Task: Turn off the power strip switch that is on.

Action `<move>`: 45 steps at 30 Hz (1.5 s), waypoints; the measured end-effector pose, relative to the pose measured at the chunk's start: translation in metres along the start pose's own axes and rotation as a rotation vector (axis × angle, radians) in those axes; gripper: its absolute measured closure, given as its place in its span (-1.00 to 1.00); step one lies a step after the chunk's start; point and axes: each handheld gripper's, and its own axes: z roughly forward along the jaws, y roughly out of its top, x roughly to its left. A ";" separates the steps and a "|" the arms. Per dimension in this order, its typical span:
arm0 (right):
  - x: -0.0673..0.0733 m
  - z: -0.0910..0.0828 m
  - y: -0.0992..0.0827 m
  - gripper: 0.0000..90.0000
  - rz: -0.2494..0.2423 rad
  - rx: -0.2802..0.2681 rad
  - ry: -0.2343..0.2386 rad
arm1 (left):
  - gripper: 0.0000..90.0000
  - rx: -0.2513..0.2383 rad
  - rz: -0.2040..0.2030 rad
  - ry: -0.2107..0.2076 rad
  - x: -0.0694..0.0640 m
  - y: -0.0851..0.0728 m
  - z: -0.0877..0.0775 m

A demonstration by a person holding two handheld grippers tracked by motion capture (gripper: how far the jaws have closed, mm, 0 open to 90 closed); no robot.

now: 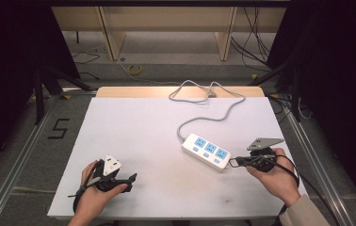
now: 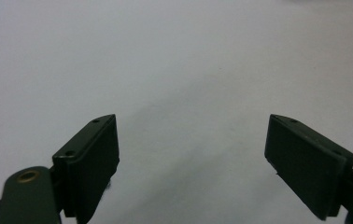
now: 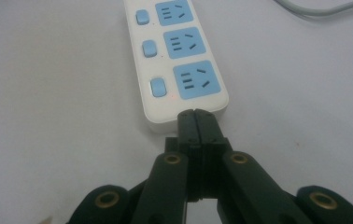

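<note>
in the high view the white power strip (image 1: 206,151) lies slanted at right of centre on the pale table (image 1: 133,141), its grey cord (image 1: 204,106) looping away toward the top edge of the frame. our right gripper (image 1: 235,161) sits at the lower right with its jaws pressed flat together, nothing between them, their joined tip at the strip's near end. in the right gripper view that tip (image 3: 196,122) meets the end wall of the strip just below the nearest blue socket (image 3: 197,80), with the nearest blue switch (image 3: 157,87) to its left (whether tip and plastic actually touch or stand a hair apart we cannot tell). we judge the step in hand to be either nudging the strip along the table or going for that nearest switch with the closed tip. for a push, we'd keep the tip low and centred on the end wall so the strip slides straight instead of pivoting, and watch that the cord has slack. for the switch, we'd lift slightly, shift toward the upper left of that view, and press down squarely so the tip doesn't skid onto the socket. our left gripper (image 1: 130,181) rests at the lower left of the high view, well apart from the strip, its jaws spread wide over bare table in the left gripper view and holding nothing; it could come across to steady the strip.
</note>
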 end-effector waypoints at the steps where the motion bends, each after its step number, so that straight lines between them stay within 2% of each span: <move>1: 0.000 0.000 0.001 1.00 -0.002 0.000 0.000 | -0.61 -0.001 0.002 -0.001 0.000 0.000 0.000; 45: 0.007 0.015 0.025 1.00 -0.035 0.034 0.032 | -0.61 0.000 0.004 -0.003 -0.001 0.000 0.000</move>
